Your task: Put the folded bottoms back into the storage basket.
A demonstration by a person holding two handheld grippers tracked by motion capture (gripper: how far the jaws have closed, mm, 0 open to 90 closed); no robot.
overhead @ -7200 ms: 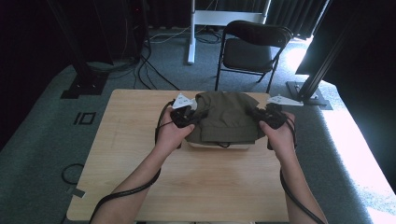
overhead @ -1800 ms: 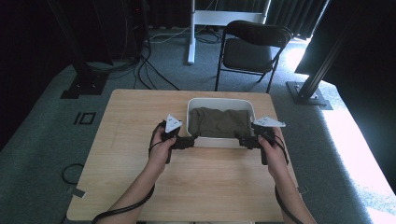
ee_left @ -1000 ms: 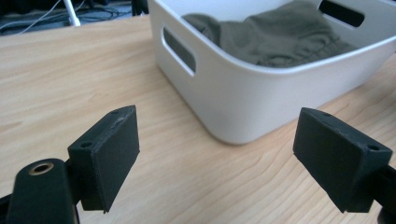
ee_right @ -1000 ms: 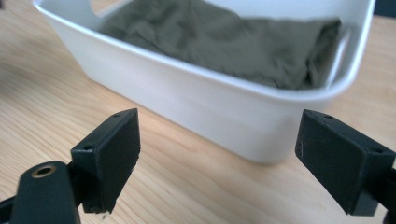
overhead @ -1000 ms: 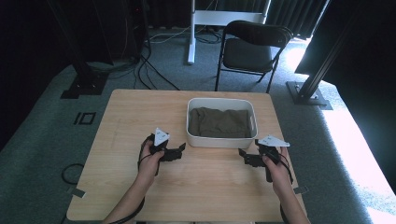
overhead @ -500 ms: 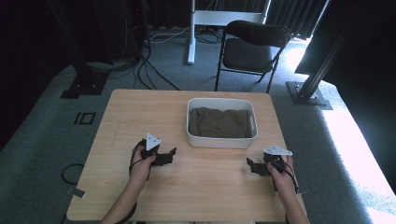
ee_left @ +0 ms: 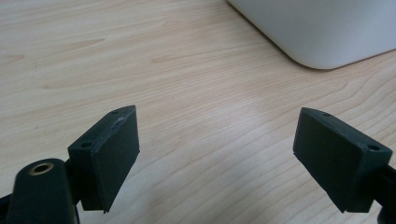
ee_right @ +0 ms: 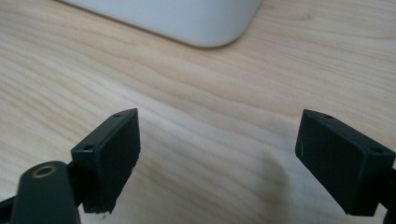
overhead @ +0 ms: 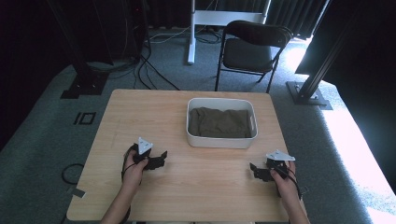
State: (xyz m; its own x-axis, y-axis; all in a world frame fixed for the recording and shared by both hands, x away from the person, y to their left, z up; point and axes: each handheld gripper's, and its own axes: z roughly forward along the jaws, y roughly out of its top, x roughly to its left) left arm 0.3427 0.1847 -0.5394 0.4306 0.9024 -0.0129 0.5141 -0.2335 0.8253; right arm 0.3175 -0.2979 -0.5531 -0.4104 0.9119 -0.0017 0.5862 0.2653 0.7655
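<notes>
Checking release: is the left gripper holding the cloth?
No: the left gripper has open, empty jaws over bare table; cloth lies in the bin.

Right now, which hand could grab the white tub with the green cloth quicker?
Probably left: the left gripper, open, sits nearer the white plastic tub holding the folded olive cloth. The right gripper, also open, sits slightly farther back.

Olive cloth (overhead: 219, 122) folded flat — inside white bin (overhead: 221, 141).
</notes>
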